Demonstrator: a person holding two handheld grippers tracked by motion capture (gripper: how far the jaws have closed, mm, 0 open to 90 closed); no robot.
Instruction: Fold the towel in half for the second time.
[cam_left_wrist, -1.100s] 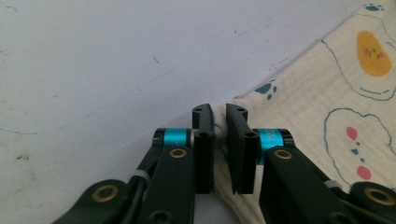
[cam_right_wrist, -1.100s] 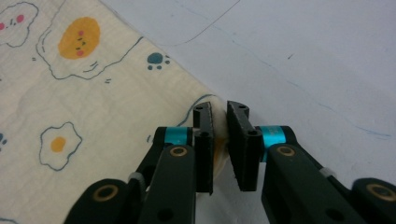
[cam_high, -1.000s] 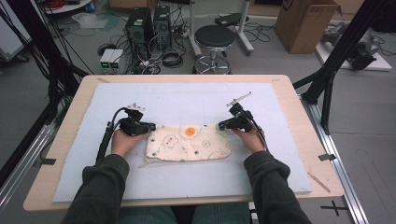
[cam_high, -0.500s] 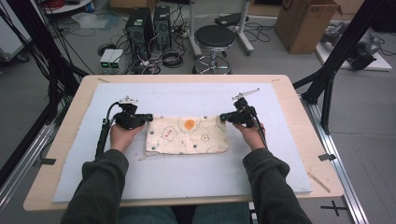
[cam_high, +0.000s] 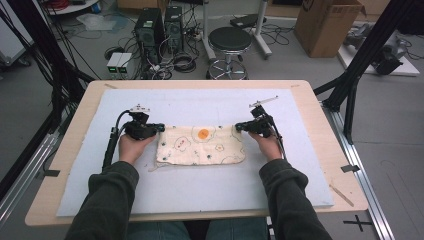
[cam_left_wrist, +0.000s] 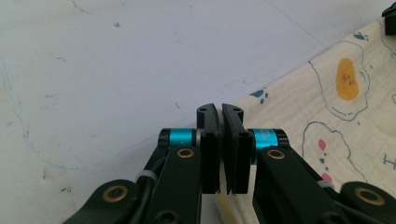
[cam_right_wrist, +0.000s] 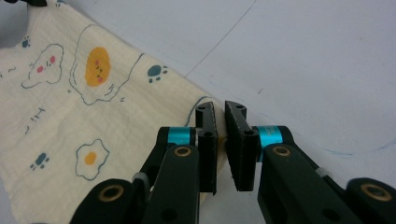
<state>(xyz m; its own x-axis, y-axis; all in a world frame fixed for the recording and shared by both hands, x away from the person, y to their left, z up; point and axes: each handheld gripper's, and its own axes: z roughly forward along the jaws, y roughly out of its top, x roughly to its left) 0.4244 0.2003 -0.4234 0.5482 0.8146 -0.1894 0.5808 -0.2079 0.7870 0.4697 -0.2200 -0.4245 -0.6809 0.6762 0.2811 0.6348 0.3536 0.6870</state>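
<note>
The cloth's (cam_high: 201, 145) far corners sit hidden between each gripper's closed jaws. In the left gripper view, the cloth (cam_left_wrist: 327, 107) runs off the right edge. The printed figures are too small to read in the high view.

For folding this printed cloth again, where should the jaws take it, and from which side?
By judgement: at the two far corners of the cloth, where the left gripper and right gripper already pinch it, each coming in from its own short end. It lies flat, so only the thin edges offer the jaws a bite.
</note>
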